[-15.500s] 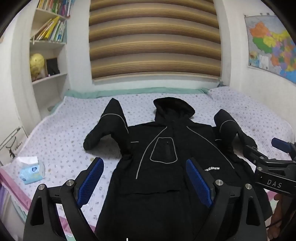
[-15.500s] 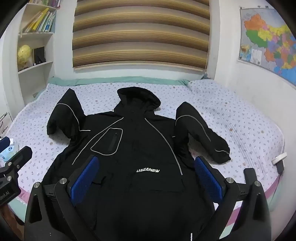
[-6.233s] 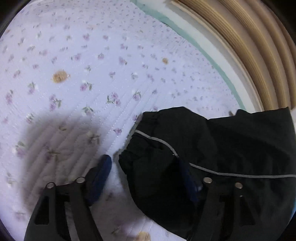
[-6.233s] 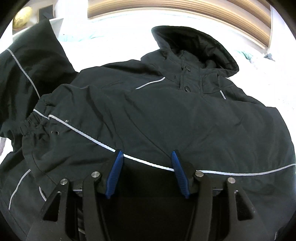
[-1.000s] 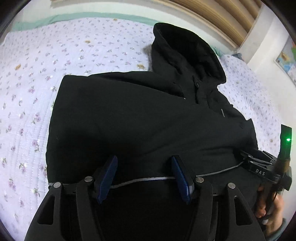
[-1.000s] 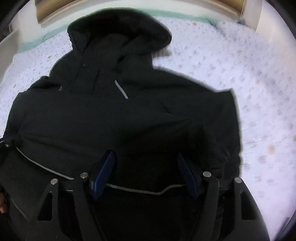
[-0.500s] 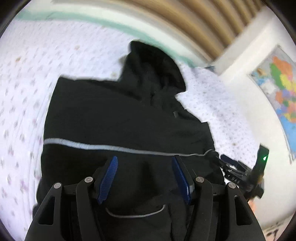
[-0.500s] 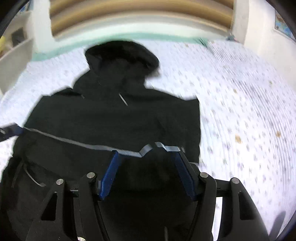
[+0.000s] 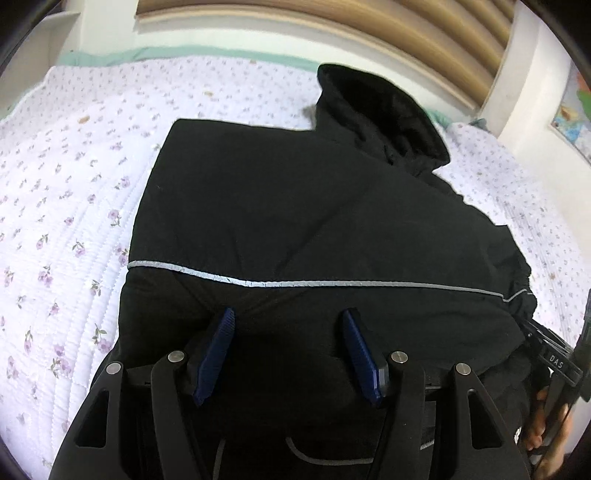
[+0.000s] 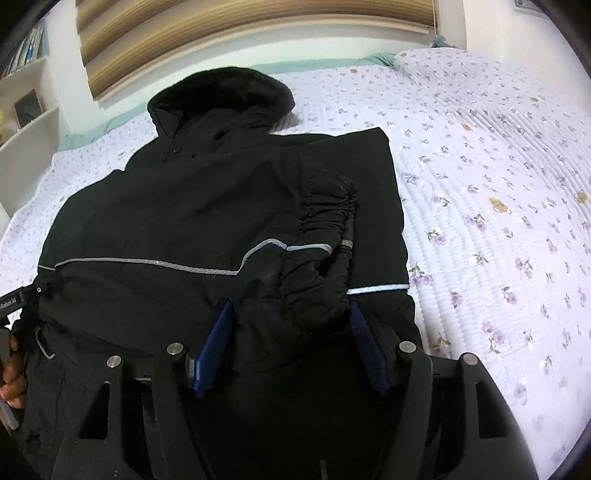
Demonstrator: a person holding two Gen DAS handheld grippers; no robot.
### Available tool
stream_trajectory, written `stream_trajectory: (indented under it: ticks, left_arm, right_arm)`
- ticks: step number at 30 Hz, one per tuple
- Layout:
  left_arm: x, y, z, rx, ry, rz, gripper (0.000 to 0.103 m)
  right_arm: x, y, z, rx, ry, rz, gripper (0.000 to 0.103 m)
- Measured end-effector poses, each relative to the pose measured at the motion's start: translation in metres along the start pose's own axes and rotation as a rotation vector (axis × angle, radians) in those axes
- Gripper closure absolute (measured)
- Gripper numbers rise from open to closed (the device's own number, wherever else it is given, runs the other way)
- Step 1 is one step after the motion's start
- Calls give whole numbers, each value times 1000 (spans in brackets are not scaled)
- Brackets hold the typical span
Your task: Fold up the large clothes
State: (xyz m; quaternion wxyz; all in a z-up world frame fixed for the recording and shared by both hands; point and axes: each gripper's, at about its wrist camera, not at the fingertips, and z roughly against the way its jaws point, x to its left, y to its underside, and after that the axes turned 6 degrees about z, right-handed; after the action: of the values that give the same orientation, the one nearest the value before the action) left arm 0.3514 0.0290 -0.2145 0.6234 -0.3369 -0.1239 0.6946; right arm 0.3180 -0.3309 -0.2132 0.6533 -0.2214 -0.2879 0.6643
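I see the black jacket (image 9: 314,221) lying flat on the bed (image 9: 74,184), front side up, its hood (image 9: 380,114) pointing toward the striped blind (image 9: 369,33) at the far wall; both sleeves are folded in across the chest, and a thin silver stripe (image 9: 332,283) runs sideways along the upper one. In my right view the gathered cuff (image 10: 328,206) of a sleeve lies bunched near the jacket's right edge, with a second bit of silver stripe beside it.

My left tool (image 9: 290,354) hangs over the lower part of the jacket with its blue pads (image 9: 218,350) spread apart; black cloth lies under and between them, but I cannot tell whether they touch it, and they do not pinch anything. My right tool (image 10: 290,343) has its jaws opening; a puffed fold of sleeve sits between the pads (image 10: 212,350), and I cannot tell whether the pads rest against it.

Each tool shows at the edge of the other's view, at the jacket's side, with fingers (image 9: 543,424) wrapped round its handle.

The bed cover is white with small purple flowers; a green border runs along its far edge; white shelves (image 10: 26,122) stand at the left, and a coloured map (image 9: 574,118) hangs on the right wall.
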Motion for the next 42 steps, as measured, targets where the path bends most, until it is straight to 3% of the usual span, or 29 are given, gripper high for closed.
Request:
stream_trajectory:
  ticks: [5, 10, 13, 18, 22, 27, 31, 35, 42]
  left_arm:
    - [1, 4, 4, -45, 8, -14, 40]
    - [-8, 3, 3, 14, -60, -43, 39]
    - [-16, -9, 12, 111, -104, -35, 39]
    - [-17, -49, 58, 195, -37, 41, 39]
    - [-25, -98, 99, 167, -35, 44, 39]
    - [-42, -174, 106, 87, 2, 74, 39]
    - [-62, -233, 77, 52, 11, 52, 35]
    - [-83, -277, 0, 94, 3, 26, 35]
    - [-87, -291, -125, 210, 16, 49, 35]
  right_arm:
    - [4, 3, 4, -16, -9, -16, 34]
    - [10, -1, -2, 5, 13, -5, 31]
    - [11, -8, -3, 74, 27, -11, 30]
    - [11, -34, 10, 259, 29, -17, 29]
    - [4, -78, 47, 286, 38, -20, 29]
    - [4, -170, 72, 155, 75, 6, 29]
    - [2, -234, 52, 95, 47, -14, 29]
    - [1, -265, -8, 132, 10, -39, 29]
    - [-9, -282, -124, 215, -39, -126, 29]
